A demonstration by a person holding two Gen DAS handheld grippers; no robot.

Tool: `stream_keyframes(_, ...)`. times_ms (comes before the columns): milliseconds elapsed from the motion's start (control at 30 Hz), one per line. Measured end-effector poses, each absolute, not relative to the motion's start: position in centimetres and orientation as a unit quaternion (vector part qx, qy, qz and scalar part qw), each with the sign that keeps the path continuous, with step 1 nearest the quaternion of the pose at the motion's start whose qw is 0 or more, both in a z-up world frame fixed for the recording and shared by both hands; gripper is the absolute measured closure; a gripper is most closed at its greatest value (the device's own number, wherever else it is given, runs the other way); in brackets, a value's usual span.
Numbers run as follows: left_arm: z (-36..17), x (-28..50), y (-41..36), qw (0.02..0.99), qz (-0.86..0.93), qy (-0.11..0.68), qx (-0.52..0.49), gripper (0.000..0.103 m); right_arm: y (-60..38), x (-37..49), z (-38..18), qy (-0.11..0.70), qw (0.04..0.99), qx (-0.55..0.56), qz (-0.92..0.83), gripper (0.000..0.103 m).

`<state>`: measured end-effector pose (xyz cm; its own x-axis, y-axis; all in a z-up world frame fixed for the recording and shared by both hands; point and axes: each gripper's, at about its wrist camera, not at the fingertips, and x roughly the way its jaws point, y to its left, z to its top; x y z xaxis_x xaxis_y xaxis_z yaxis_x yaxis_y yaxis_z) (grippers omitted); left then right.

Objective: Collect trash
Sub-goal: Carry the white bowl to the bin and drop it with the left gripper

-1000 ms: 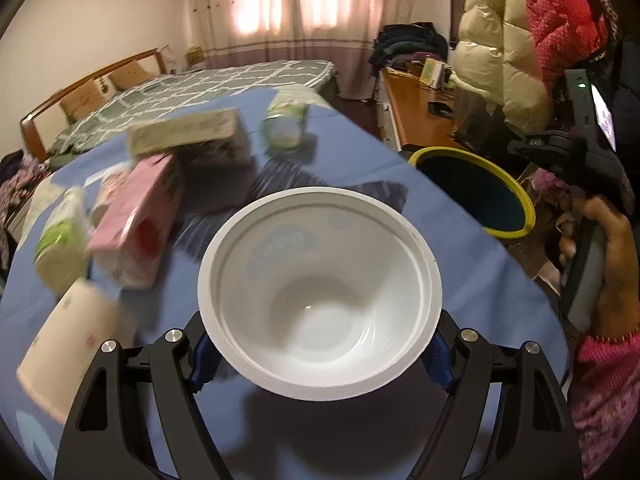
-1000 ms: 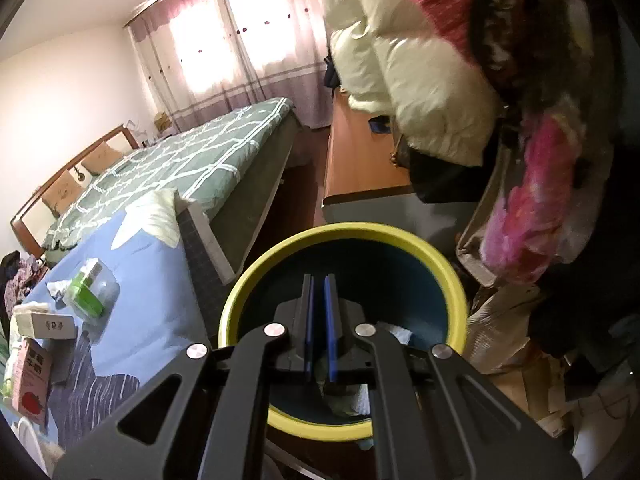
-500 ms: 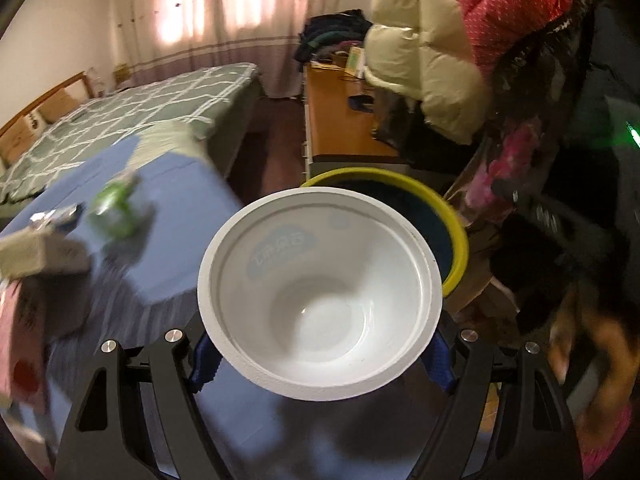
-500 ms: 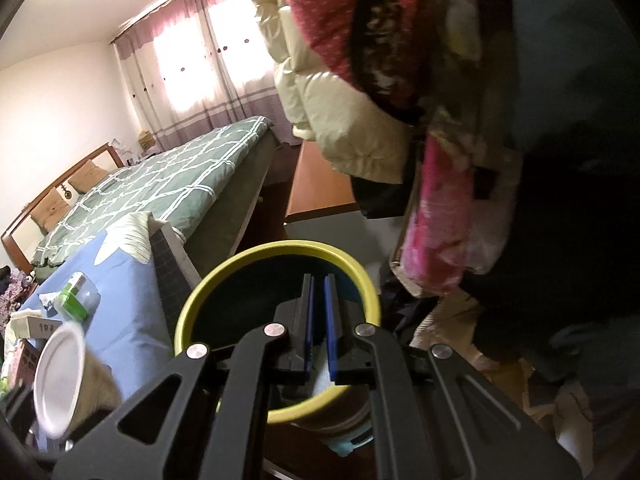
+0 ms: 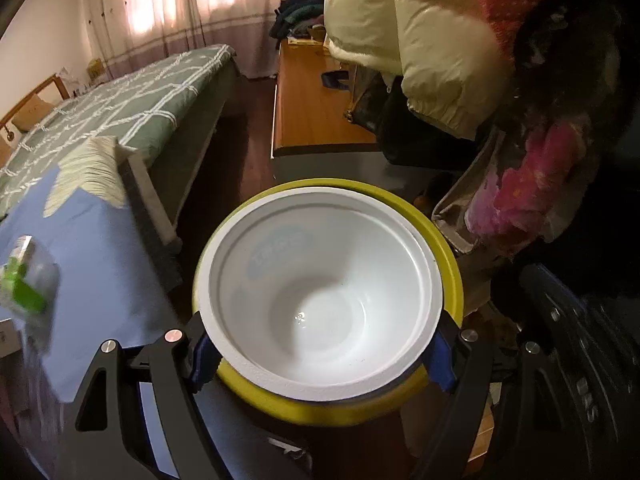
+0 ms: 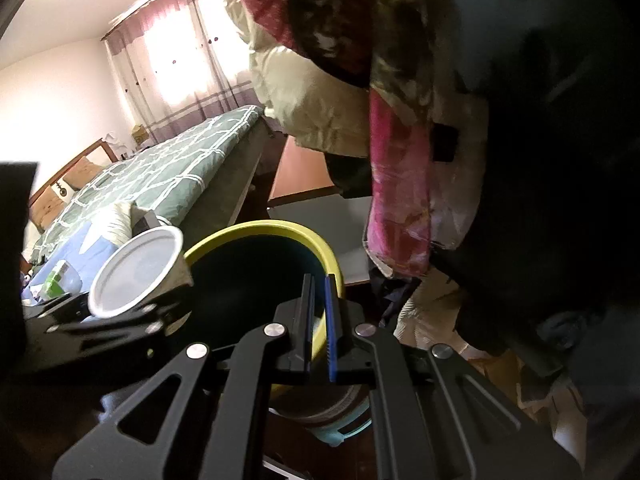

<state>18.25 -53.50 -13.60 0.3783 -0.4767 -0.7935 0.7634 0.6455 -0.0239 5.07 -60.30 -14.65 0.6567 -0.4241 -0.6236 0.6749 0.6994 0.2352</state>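
Note:
A white disposable bowl (image 5: 320, 292) sits between the blue pads of my left gripper (image 5: 322, 354), which is shut on it. The bowl hangs right over the mouth of the yellow-rimmed trash bin (image 5: 448, 264). From the right wrist view the bowl (image 6: 134, 272) is tilted at the left edge of the bin (image 6: 260, 236), held by the left gripper (image 6: 120, 320). My right gripper (image 6: 318, 320) is shut with nothing in it, over the bin's right rim. White scraps lie deep inside the bin.
The blue-clothed table (image 5: 100, 256) lies left of the bin, with a green-and-white packet (image 5: 28, 280) on it. A green quilted bed (image 5: 132, 116) and a wooden bench (image 5: 312, 116) stand behind. Hanging jackets (image 5: 432, 48) and a pink bag (image 5: 532, 184) crowd the right side.
My left gripper carried the bowl rightward off the table to above the bin. The right gripper shifted right, from the bin's middle to its right rim.

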Motion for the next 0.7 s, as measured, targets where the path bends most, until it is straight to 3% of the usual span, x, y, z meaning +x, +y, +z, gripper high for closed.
stream_keyframes(100, -14.1, 18.9, -54.6, 0.813, -0.373, 0.406, 0.186, 0.02, -60.3, 4.8, -14.7, 0.271, 0.879, 0.233, -0.315, 0.086)
stream_keyframes(167, -13.9, 19.1, -54.6, 0.818, -0.362, 0.404, 0.19, 0.012, -60.2, 4.7, -14.6, 0.27, 0.88, 0.231, -0.315, 0.086)
stream_keyframes(433, -9.0, 17.4, -48.4, 0.843, -0.354, 0.377, 0.146, 0.009, -58.0, 5.8, -14.0, 0.271, 0.891, 0.22, -0.29, 0.086)
stream_keyframes(700, -4.7, 14.1, -36.8, 0.878, -0.322, 0.338, 0.102, 0.006, -53.3, 7.9, -12.9, 0.277, 0.91, 0.194, -0.24, 0.086)
